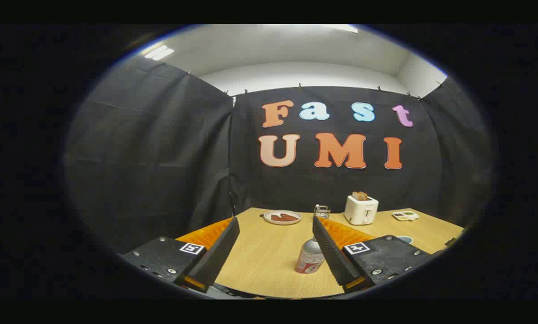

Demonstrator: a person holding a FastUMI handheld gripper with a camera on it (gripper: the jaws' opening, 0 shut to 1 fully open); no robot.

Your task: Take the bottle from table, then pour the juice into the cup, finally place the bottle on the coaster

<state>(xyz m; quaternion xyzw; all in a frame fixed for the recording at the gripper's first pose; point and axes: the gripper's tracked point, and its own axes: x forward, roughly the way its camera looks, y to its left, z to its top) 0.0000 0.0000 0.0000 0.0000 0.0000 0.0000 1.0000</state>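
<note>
Nothing of the task looks done yet. The table [269, 252] spreads ahead; at its far edge, around one o'clock, sits a toaster [361, 209]. The gripper [275, 240] holds its fingers spread wide, gripping nothing. The bottle [309, 257] stands upright between them, close beside the right finger; taking, pouring and placing remain.

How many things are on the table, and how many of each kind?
Bottle, between the open gripper fingers, near one: 1
Toaster with toast: 1
Plate with food: 1
Small white tray: 1
Glass item by the plate: 1
Blue-rimmed round thing, partly hidden: 1
Total: 6
</note>
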